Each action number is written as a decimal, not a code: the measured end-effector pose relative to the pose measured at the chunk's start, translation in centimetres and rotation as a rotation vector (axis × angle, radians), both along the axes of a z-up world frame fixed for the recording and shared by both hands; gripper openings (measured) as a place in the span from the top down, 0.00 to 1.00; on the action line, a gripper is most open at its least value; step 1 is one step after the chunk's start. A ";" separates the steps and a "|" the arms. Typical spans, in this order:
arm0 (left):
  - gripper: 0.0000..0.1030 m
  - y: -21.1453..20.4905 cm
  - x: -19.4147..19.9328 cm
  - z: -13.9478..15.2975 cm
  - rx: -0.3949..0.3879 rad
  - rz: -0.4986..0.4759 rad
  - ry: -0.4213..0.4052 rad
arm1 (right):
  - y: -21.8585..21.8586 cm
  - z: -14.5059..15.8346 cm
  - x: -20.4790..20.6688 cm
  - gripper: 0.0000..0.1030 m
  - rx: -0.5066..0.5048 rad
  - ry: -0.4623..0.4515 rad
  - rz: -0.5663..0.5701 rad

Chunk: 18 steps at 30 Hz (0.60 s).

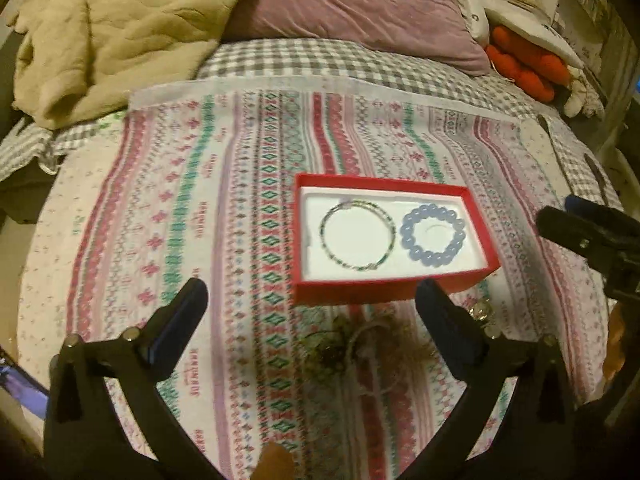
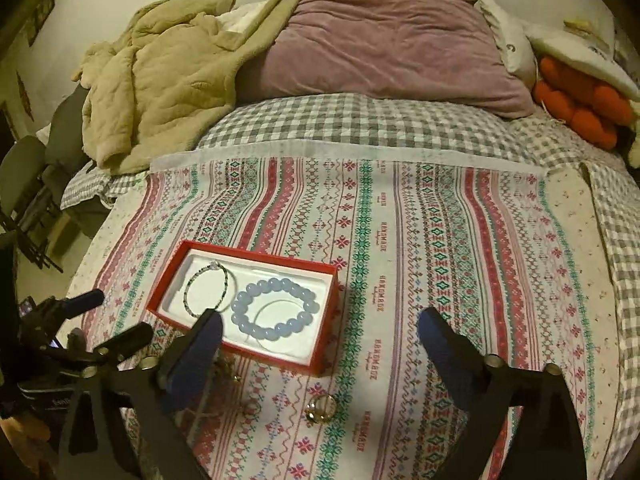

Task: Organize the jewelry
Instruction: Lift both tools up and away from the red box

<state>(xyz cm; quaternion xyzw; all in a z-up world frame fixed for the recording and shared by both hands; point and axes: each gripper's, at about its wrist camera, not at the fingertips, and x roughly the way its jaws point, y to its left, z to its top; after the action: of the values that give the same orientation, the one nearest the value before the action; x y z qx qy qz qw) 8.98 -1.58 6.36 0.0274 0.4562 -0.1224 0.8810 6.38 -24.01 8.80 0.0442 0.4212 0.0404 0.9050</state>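
A red jewelry box (image 1: 384, 288) (image 2: 320, 356) with a white insert lies on the patterned cloth. In it are a thin green beaded bracelet (image 1: 359, 236) (image 2: 207, 288) and a pale blue bead bracelet (image 1: 433, 236) (image 2: 276, 310). Loose jewelry lies in front of the box: a blurred tangle of beads and cord (image 1: 352, 344) and a gold ring (image 2: 320, 407). My left gripper (image 1: 312, 304) is open and empty above the tangle. My right gripper (image 2: 320, 328) is open and empty just right of the box.
A patterned cloth (image 2: 440, 264) covers a checked bed. A beige blanket (image 2: 160, 76), a mauve pillow (image 2: 392, 44) and orange plush items (image 2: 580, 108) lie at the back. The right gripper shows at the left view's right edge (image 1: 588, 236).
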 end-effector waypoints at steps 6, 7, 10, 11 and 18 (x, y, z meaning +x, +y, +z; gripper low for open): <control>0.00 1.1 -1.4 -0.8 -0.022 -0.016 0.030 | 0.2 -1.1 -1.4 0.00 -0.038 0.021 0.016; 0.00 1.3 -1.6 -1.0 -0.029 -0.016 0.038 | 0.3 -1.4 -1.7 0.00 -0.048 0.028 0.020; 0.00 1.8 -2.2 -1.5 -0.038 -0.019 0.039 | 0.4 -2.3 -2.4 0.00 -0.061 0.049 0.030; 0.00 1.9 -2.5 -1.7 -0.031 -0.027 0.036 | 0.5 -2.6 -2.6 0.00 -0.066 0.057 0.036; 0.00 2.9 -3.3 -3.7 -0.007 -0.061 0.076 | 1.4 -5.2 -4.0 0.00 -0.116 0.119 0.081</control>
<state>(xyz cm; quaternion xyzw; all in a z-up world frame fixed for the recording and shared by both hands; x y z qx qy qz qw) 5.66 1.28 2.70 0.0335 0.4881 -0.1515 0.8589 2.40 -22.65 3.55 -0.0231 0.4775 0.0495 0.8769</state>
